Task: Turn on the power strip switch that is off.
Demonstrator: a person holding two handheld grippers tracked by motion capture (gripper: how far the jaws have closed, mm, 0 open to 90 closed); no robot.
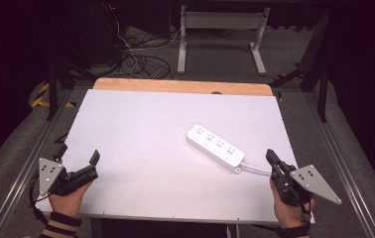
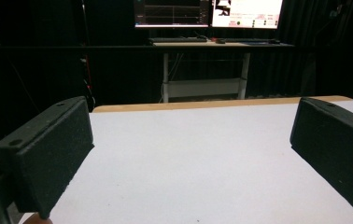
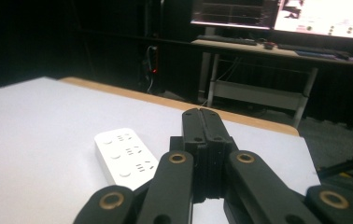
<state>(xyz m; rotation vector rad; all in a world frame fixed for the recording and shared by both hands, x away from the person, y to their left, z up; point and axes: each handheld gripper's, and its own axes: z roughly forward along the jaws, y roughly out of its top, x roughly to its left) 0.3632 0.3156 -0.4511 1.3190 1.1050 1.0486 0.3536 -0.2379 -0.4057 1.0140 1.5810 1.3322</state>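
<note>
A white power strip (image 1: 215, 145) lies on the white table top (image 1: 146, 129), right of the middle, its white cable (image 1: 256, 169) running toward the front right. In the right gripper view the power strip (image 3: 123, 156) lies just left of the jaws. My right gripper (image 1: 270, 155) is held at the front right, close to the strip's cable end; its jaws are pressed together with nothing between them. At the front left corner my left gripper (image 1: 95, 158) rests with its jaws wide apart, and only bare table shows between its pads (image 2: 48, 154).
A wooden strip (image 1: 180, 86) edges the table's far side. Beyond it are a desk frame (image 1: 220, 37) and tangled cables (image 1: 136, 54) on the floor. Monitors (image 2: 207, 11) glow on a desk at the back. Metal rails (image 1: 339, 163) run along both sides.
</note>
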